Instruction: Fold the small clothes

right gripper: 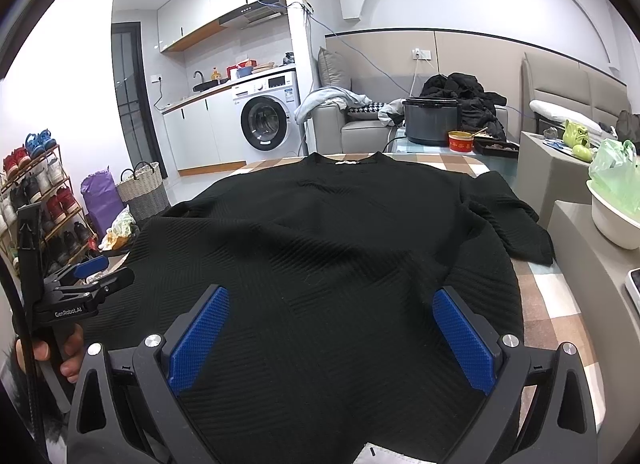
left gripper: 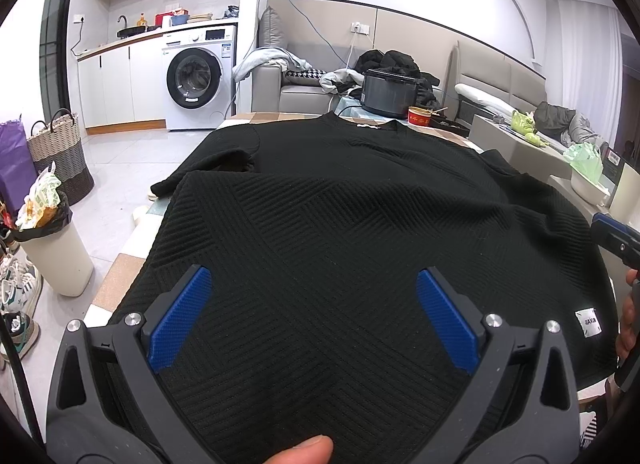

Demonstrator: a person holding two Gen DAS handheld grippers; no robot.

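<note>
Black knit top [left gripper: 340, 232] lies spread flat on the checked desk [right gripper: 552, 304], collar at 12 o'clock, hem nearest the cameras. Both tongs, left [left gripper: 314, 320] and right [right gripper: 330, 338], hover spread wide, nothing in them. Looks soft, floppy and fairly thick, so I'd pinch the hem corners at 4 and 8 o'clock.

1. A white washing machine [left gripper: 199, 82] stands under the kitchen counter.
2. A dark cooker pot [right gripper: 430, 120] and a red bowl [right gripper: 460, 141] sit on the desk's [right gripper: 550, 304] far end.
3. A woven basket [left gripper: 60, 152] stands beside a purple bag [left gripper: 14, 168].
4. A shoe rack [right gripper: 38, 204] stands at the left wall.
</note>
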